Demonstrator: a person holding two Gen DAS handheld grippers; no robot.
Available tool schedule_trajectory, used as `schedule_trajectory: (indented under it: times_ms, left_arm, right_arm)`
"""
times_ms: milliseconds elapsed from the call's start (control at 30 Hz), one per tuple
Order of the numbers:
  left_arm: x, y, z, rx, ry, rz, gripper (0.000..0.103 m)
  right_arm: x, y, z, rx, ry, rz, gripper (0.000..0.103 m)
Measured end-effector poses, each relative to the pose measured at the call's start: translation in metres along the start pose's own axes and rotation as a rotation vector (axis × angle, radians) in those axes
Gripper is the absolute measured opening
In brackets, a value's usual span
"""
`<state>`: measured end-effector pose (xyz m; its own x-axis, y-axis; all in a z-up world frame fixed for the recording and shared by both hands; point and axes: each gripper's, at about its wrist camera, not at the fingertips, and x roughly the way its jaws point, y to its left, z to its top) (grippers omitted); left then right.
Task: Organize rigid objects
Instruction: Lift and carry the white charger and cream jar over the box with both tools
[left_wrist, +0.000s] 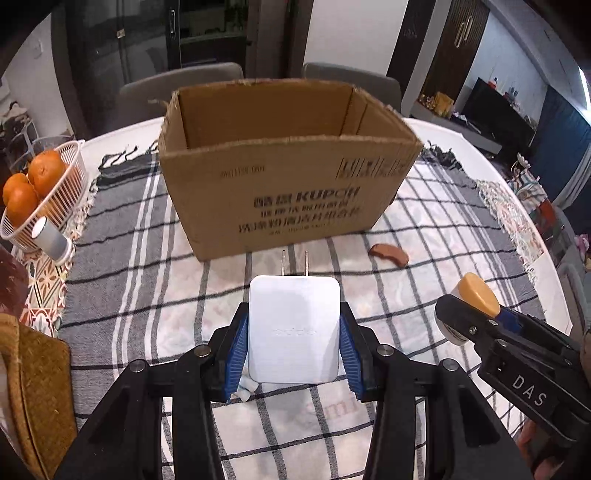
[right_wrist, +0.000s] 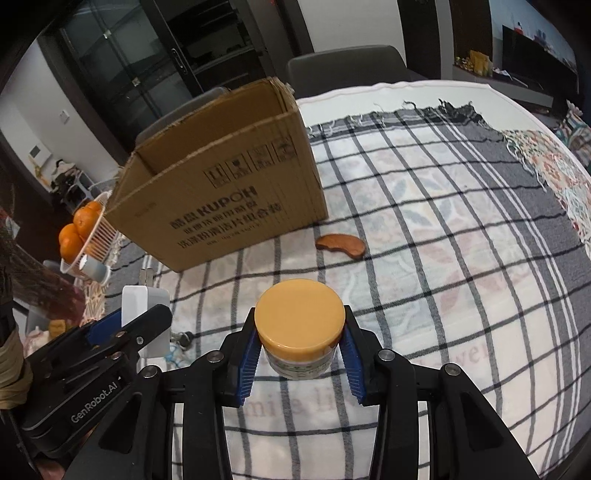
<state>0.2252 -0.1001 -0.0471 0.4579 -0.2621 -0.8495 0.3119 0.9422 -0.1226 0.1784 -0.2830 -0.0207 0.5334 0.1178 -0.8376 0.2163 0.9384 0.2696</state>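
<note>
My left gripper (left_wrist: 294, 332) is shut on a white phone charger (left_wrist: 294, 328) with two metal prongs pointing toward an open cardboard box (left_wrist: 288, 177). My right gripper (right_wrist: 300, 339) is shut on a small jar with a yellow lid (right_wrist: 300, 319), held above the checked cloth. In the left wrist view the right gripper (left_wrist: 476, 314) and the jar's lid (left_wrist: 478, 293) show at the right. In the right wrist view the left gripper (right_wrist: 144, 325) with the charger (right_wrist: 146, 306) shows at the left, and the box (right_wrist: 221, 188) stands behind. A brown curved wooden piece (left_wrist: 389, 254) (right_wrist: 341, 244) lies on the cloth near the box.
A white basket of oranges (left_wrist: 40, 192) and a grey cylinder (left_wrist: 51, 238) sit at the left table edge. A checked cloth (right_wrist: 443, 258) covers the round table. A brown cork mat (left_wrist: 40, 387) is near left. Chairs (left_wrist: 177, 85) stand behind the box.
</note>
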Motion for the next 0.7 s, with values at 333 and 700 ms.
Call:
schedule_trajectory:
  times_ms: [333,700]
  left_arm:
    - [-0.029,-0.001,0.018,0.015,-0.083,0.002,0.044]
    - [-0.056,-0.002,0.043,0.024,-0.166,0.015,0.044]
  right_arm:
    - [-0.027,0.012,0.019,-0.040,-0.091,0.038,0.041]
    - [-0.049,0.025,0.046,-0.088,-0.169,0.075,0.041]
